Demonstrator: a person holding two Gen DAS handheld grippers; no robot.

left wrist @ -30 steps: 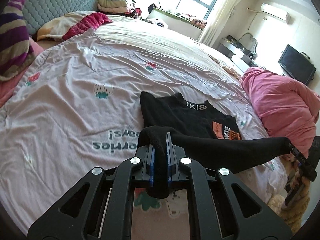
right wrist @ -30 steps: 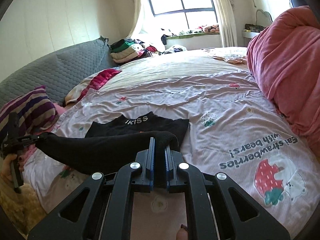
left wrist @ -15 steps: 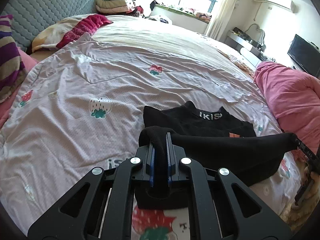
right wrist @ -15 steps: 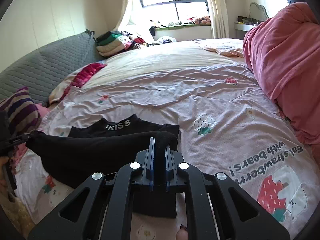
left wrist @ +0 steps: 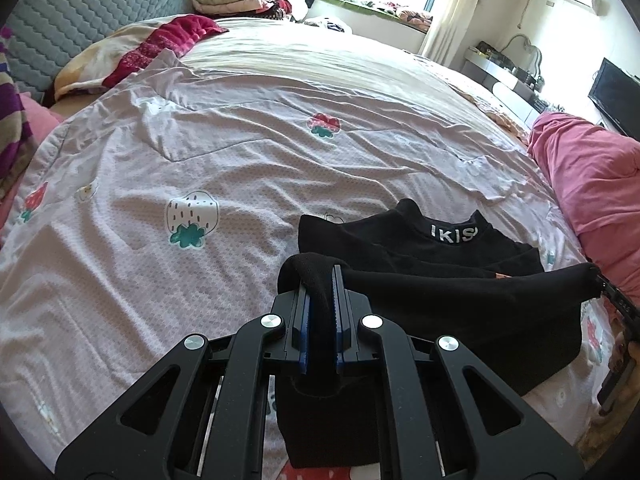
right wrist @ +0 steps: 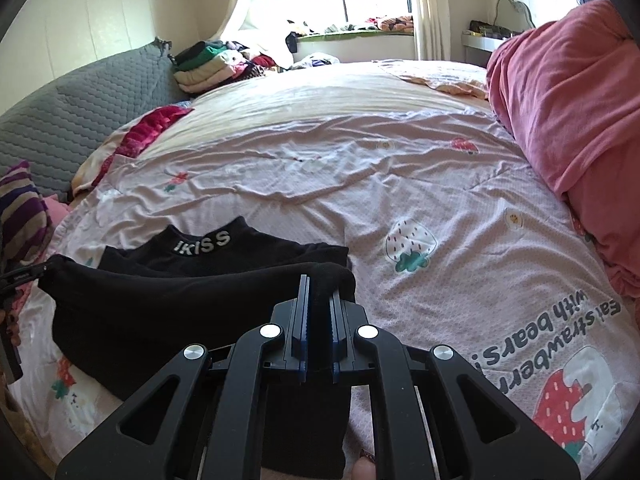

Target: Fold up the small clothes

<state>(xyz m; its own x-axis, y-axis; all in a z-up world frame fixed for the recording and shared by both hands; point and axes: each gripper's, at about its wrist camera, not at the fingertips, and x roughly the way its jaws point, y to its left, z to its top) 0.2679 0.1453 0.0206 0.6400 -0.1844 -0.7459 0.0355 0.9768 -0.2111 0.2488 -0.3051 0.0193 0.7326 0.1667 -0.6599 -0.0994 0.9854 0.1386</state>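
Note:
A small black shirt [left wrist: 400,244] with white "IKISS" lettering on its collar lies on the pink strawberry-print bedspread [left wrist: 200,168]. My left gripper [left wrist: 320,280] is shut on the shirt's bottom hem at one corner. My right gripper [right wrist: 319,288] is shut on the other corner. The hem [right wrist: 168,300] is stretched taut between them, lifted over the lower part of the shirt, with the collar [right wrist: 204,242] still showing beyond it. In the left wrist view the right gripper's tip [left wrist: 612,296] shows at the hem's far end.
A pink duvet [right wrist: 568,92] is heaped along the right side of the bed. A grey quilted headboard [right wrist: 80,120], a striped pillow [right wrist: 20,208] and a red-patterned cloth [left wrist: 168,40] lie at the left. Folded clothes [right wrist: 208,64] are stacked by the window.
Both grippers have carried the taut hem forward over the shirt toward the collar. The orange print on the shirt's front is now covered by the folded part.

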